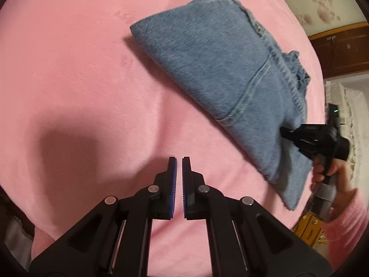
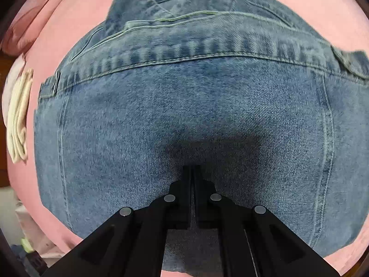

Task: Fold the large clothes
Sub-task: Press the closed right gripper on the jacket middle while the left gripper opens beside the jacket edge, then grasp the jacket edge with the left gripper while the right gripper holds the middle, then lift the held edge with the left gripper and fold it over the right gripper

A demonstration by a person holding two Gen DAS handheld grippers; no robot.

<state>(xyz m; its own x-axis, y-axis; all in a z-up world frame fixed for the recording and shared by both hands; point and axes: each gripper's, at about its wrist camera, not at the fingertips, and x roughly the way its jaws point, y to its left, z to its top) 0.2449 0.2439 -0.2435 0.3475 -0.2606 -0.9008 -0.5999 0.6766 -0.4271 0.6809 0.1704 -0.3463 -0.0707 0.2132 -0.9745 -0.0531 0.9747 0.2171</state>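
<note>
Jeans (image 1: pixel 221 69): folded into a thick blue denim bundle, laid on the pink blanket (image 1: pixel 69 69) towards its far right side.
Left gripper (image 1: pixel 179 161): held above bare blanket, well apart from the denim; its blue-padded fingers are drawn almost together with nothing pinched between them.
Right gripper (image 2: pixel 191 167): pointed steeply down, its tips set against the top layer of the jeans; the fingers are pressed together, and whether any cloth is caught cannot be told.
Right hand (image 1: pixel 332 173): wrapped round the handle, in a pink sleeve.
Cream cloth (image 2: pixel 19 113): seen beside the jeans, at the blanket's edge.
</note>
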